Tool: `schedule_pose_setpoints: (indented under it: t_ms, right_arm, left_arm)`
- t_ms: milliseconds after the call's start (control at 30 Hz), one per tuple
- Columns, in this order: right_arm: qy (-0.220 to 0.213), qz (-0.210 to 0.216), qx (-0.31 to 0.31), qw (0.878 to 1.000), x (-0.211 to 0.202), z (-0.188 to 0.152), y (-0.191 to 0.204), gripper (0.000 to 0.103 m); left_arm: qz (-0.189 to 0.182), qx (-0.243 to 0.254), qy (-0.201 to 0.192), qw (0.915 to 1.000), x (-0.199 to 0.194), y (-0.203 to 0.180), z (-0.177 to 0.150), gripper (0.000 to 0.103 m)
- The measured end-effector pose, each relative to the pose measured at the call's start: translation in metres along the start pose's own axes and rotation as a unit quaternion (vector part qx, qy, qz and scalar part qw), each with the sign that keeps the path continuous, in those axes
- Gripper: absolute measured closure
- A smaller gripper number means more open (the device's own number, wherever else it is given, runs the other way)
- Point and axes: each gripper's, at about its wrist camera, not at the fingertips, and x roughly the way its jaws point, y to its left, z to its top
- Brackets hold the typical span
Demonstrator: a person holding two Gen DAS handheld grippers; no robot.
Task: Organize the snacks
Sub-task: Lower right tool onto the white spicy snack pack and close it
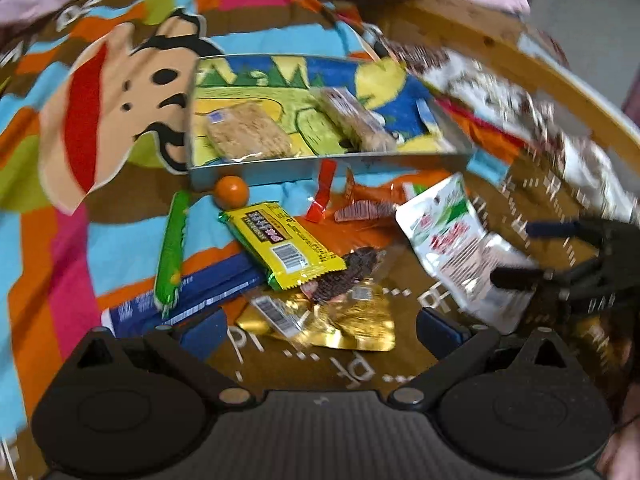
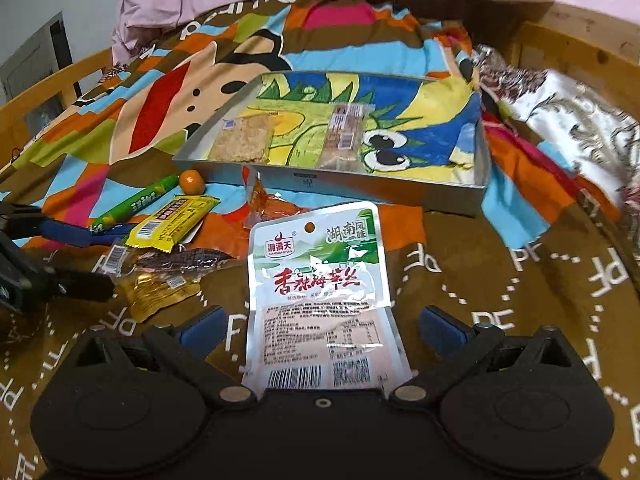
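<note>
Snacks (image 2: 172,226) crowd tray's (image 2: 320,184) near edge; brown cloth (image 2: 500,280) rightward bare.

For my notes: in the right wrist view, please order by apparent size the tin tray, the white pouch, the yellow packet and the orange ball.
1. tin tray
2. white pouch, though nearness enlarges it
3. yellow packet
4. orange ball

I see the tray (image 2: 400,190) on the blanket (image 2: 520,216) with two snack bars (image 2: 244,144) inside. Before it lie loose snacks; the pouch (image 2: 316,264) is rightmost, the sausage stick (image 2: 136,200) leftmost, a small ball (image 2: 191,181) touching the tray.
</note>
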Motion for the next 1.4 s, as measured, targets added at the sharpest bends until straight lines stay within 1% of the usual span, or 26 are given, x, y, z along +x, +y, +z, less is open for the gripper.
schedule_pose_setpoints:
  t_ms: [67, 133, 233, 333, 400, 567, 667, 767, 833, 933, 1033, 1067, 1133, 1233, 1333, 1400]
  right_arm:
    - [0.004, 0.002, 0.002, 1.0, 0.009, 0.002, -0.002, 0.001]
    - [0.006, 0.004, 0.001, 1.0, 0.016, 0.004, -0.003, 0.001]
    - [0.008, 0.006, 0.0, 1.0, 0.024, 0.006, -0.003, 0.001]
    - [0.008, 0.009, 0.006, 1.0, 0.032, 0.008, -0.005, 0.001]
    - [0.007, 0.013, 0.014, 1.0, 0.035, 0.009, -0.006, 0.001]
    - [0.009, 0.023, 0.016, 1.0, 0.036, 0.011, -0.005, 0.001]
    - [0.011, 0.031, 0.011, 0.999, 0.034, 0.011, -0.003, 0.001]
    - [0.022, 0.027, 0.004, 0.999, 0.033, 0.01, 0.001, 0.001]
    - [0.029, 0.023, -0.005, 0.999, 0.034, 0.009, 0.003, 0.001]
    - [0.035, 0.018, -0.016, 0.999, 0.036, 0.006, 0.005, 0.001]
    - [0.037, 0.014, -0.024, 0.999, 0.036, 0.006, 0.007, 0.001]
    - [0.037, 0.013, -0.026, 0.999, 0.036, 0.006, 0.007, 0.001]
    - [0.038, 0.01, -0.031, 0.999, 0.037, 0.005, 0.009, 0.001]
    - [0.039, 0.003, -0.043, 0.998, 0.039, 0.004, 0.012, 0.001]
    - [0.039, -0.005, -0.055, 0.998, 0.04, 0.003, 0.015, 0.001]
    - [0.039, -0.008, -0.062, 0.997, 0.04, 0.002, 0.016, 0.001]
  left_arm:
    - [0.002, 0.029, 0.003, 0.9996, 0.01, 0.0, 0.003, 0.0]
    - [-0.003, 0.048, 0.005, 0.9989, 0.019, 0.001, 0.005, 0.0]
    - [-0.017, 0.061, 0.012, 0.9979, 0.031, 0.004, 0.009, 0.0]
    - [-0.02, 0.082, 0.007, 0.9964, 0.037, 0.004, 0.011, 0.0]
    - [-0.024, 0.088, 0.01, 0.9958, 0.041, 0.003, 0.013, 0.0]
    - [-0.035, 0.101, 0.011, 0.9942, 0.041, 0.0, 0.013, 0.0]
    - [-0.058, 0.106, 0.017, 0.9926, 0.037, -0.004, 0.013, 0.0]
    - [-0.088, 0.098, 0.033, 0.9907, 0.038, -0.006, 0.011, 0.001]
    - [-0.101, 0.092, 0.03, 0.9901, 0.036, -0.006, 0.01, 0.001]
    - [-0.142, 0.064, 0.033, 0.9873, 0.032, -0.002, 0.013, 0.001]
    - [-0.184, 0.038, 0.038, 0.9815, 0.032, 0.002, 0.015, 0.001]
    - [-0.188, 0.035, 0.038, 0.9807, 0.032, 0.003, 0.015, 0.001]
    - [-0.178, 0.04, 0.035, 0.9825, 0.033, 0.002, 0.015, 0.001]
    - [-0.147, 0.067, 0.028, 0.9865, 0.039, -0.003, 0.016, 0.001]
    - [-0.127, 0.1, 0.019, 0.9866, 0.045, -0.01, 0.019, 0.001]
    - [-0.124, 0.113, 0.016, 0.9857, 0.05, -0.014, 0.022, 0.001]
